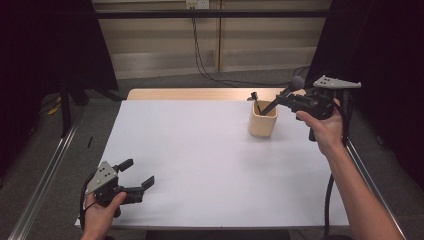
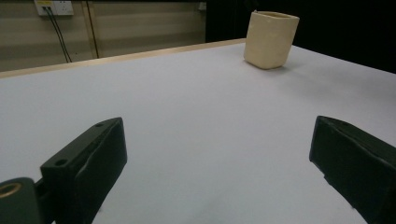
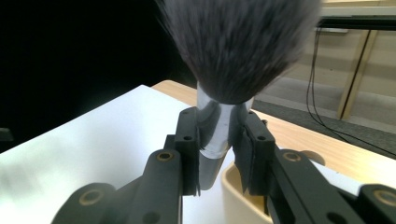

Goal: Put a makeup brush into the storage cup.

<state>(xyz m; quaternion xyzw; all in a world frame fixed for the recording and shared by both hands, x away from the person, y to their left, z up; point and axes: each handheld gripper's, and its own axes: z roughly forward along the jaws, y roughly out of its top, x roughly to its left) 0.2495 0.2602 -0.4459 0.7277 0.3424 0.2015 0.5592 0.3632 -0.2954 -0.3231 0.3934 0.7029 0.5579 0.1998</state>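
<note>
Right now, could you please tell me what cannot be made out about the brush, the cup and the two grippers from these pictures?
- Brush handle: in the right gripper view, hidden below the right gripper clamped on its silver collar.
- Brush hairs: blurred, cut off by the top edge there.
- Cup contents: in the high view a second dark item stands in it, too small to identify; in the left gripper view the cup's wall hides its inside.
- Left gripper: jaw tips cut off by the bottom edge.

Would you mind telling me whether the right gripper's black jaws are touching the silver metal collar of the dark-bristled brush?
Touching. The right gripper view shows the right gripper with both jaws pressed against the brush's silver metal collar, one on each side, with no gap.
</note>
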